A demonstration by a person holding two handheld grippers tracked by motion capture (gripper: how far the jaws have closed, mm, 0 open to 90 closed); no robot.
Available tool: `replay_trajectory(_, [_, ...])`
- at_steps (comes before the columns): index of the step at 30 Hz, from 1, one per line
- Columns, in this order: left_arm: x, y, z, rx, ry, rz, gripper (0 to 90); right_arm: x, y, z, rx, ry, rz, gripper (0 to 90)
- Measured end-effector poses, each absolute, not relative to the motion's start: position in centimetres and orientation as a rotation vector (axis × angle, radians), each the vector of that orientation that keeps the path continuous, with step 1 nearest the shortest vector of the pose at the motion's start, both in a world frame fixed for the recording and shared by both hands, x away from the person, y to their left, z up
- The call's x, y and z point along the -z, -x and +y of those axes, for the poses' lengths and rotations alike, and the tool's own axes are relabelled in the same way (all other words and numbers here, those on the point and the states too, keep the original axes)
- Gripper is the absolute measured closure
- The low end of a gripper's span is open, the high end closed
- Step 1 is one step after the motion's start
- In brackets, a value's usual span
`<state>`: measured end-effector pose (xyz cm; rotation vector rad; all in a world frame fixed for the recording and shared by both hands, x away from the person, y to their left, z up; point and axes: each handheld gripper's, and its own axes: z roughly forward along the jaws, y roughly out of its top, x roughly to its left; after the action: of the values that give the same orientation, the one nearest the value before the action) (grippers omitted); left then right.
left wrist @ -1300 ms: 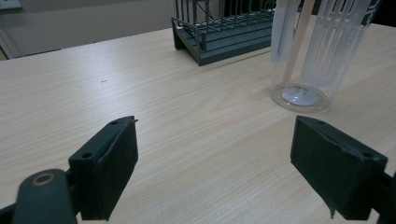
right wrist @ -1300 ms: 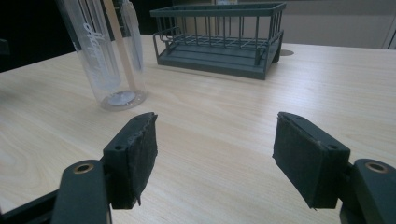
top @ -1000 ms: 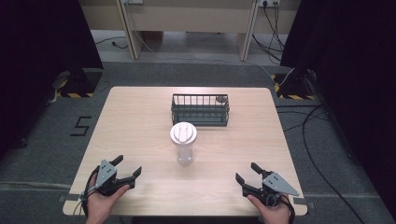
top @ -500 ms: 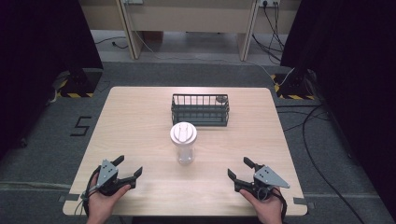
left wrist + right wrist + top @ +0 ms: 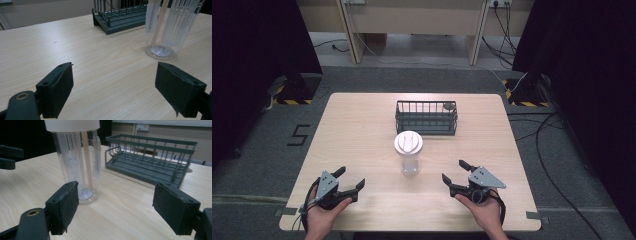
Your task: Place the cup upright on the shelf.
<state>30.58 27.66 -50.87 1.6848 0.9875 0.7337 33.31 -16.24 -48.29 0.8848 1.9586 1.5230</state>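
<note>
Clear lidded bottle [image 5: 408,153] stands upright mid-table, just before wire basket [image 5: 426,118].

One clear bottle [image 5: 409,154] with a white lid stands on the counter [image 5: 362,125], ahead of and between the two sets of jaws. One dark wire basket [image 5: 426,117] sits beyond it, farther from the jaws. Two grippers are there: one left gripper [image 5: 348,180] and one right gripper [image 5: 454,171], each with two black jaws spread apart.
</note>
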Motion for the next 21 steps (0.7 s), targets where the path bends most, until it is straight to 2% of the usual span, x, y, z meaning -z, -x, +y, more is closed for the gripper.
replay_trajectory(21, [50.9, -30.6, 27.7, -0.716, -1.672, 0.989, 14.6, 49.1, -36.3, -9.8, -1.570, -0.838, 2.058, 21.3])
